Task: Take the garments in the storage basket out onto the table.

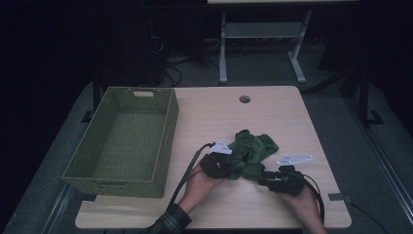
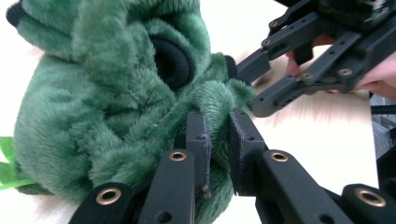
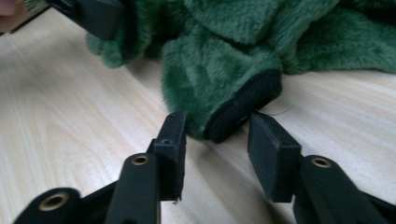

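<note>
The green plush toy [image 1: 251,155] lies on the table just right of the wicker basket [image 1: 168,127] (nothing in it yet). Left gripper [image 2: 217,128] pinches a furry limb; right gripper [image 3: 215,137] straddles a black-tipped paw — jaws not yet touching. Lifting remains.

Green plush toy [image 1: 252,155] (black trim); olive woven basket [image 1: 165,141].

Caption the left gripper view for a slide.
Left gripper pinching a fold of the furry green plush toy.
</note>
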`<state>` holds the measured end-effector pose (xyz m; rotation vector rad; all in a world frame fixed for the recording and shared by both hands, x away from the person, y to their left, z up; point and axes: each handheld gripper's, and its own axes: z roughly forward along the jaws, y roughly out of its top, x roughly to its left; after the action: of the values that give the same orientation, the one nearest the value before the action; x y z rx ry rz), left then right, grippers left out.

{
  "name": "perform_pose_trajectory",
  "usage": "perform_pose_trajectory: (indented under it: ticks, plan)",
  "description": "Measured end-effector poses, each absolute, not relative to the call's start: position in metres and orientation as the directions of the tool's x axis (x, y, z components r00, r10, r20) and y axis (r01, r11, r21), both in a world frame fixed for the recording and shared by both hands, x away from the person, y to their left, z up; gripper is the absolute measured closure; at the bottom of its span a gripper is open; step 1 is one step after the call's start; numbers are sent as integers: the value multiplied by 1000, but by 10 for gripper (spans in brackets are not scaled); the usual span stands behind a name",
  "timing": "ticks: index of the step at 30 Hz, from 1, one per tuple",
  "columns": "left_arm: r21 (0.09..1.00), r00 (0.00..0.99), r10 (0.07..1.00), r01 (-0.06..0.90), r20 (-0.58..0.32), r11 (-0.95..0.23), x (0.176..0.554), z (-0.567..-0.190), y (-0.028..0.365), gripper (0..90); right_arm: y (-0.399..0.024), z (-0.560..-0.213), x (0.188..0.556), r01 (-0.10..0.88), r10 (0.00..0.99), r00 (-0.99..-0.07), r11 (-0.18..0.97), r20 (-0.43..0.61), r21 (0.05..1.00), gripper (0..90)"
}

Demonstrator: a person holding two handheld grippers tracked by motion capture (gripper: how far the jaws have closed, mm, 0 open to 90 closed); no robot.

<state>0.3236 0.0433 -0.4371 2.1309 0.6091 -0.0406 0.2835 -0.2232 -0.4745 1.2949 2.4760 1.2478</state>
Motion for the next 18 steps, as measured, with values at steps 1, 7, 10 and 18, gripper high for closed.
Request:
perform_pose_trajectory:
  ticks: [1,7,10,18]
  plan:
    - [763,879,405,437,-251,-475,324,-436,45,794,-223,-474,284,652,719,-638,312,277,691,675]
    - [791,878,407,428,-251,-437,322,-425,57,792,-225,-473,284,635,720,-652,345,239,692,812]
    - [802,872,417,433,-257,-411,321,-419,65,793,-228,-469,283,619,726,-655,357,209,700,821]
    - [811,854,460,439,-243,-387,321,-412,85,794,-243,-459,283,591,751,-640,346,163,729,826]
